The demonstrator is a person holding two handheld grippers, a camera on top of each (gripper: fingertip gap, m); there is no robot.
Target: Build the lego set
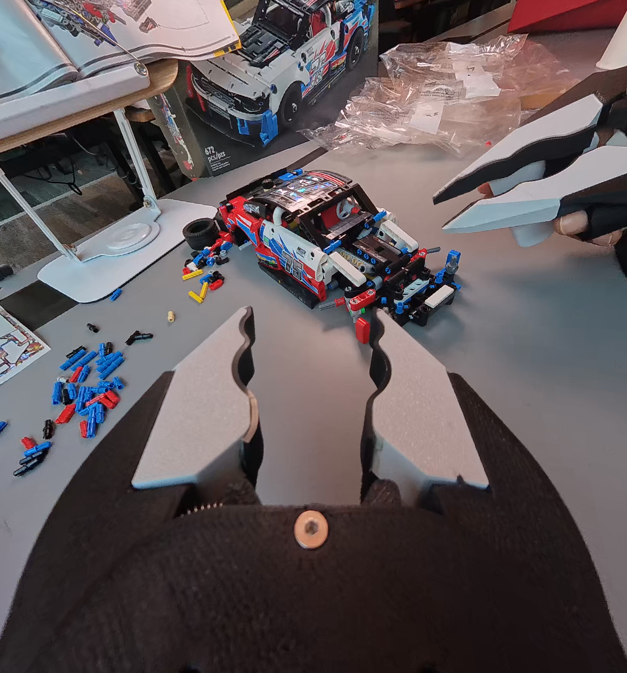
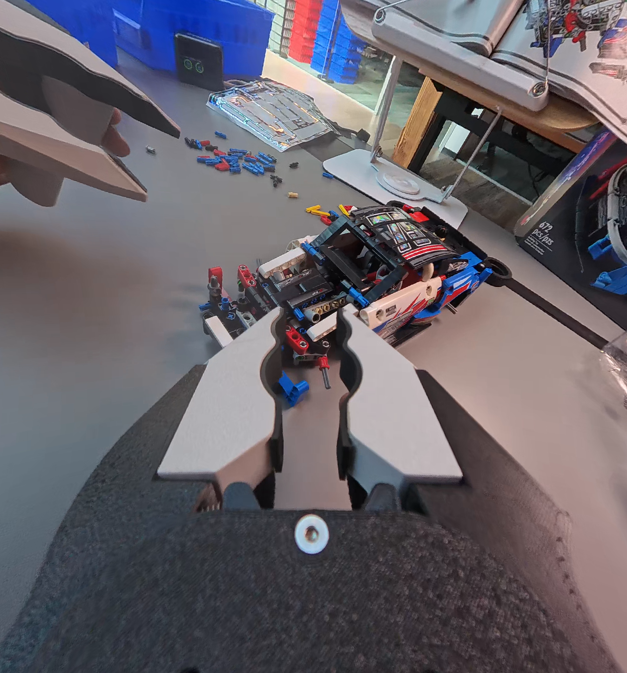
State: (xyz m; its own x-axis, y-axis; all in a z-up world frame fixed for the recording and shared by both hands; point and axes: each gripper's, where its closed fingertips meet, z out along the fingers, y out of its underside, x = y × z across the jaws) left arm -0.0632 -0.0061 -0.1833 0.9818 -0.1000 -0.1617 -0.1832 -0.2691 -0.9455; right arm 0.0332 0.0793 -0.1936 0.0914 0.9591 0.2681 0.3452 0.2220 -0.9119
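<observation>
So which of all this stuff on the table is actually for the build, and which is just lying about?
For the build:
half-built car
loose pins
spare tyre
instruction book
sticker sheet
both claws, left and right, open and empty

Lying about:
empty plastic bags
set box
bookstand

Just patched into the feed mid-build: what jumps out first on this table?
The half-built red, white and blue lego race car sits mid-table, its front frame bare. Left of it lies a scatter of small blue, red and black connector pins. Both grey-fingered grippers, left and right, hover near the car's front with jaws apart.
</observation>
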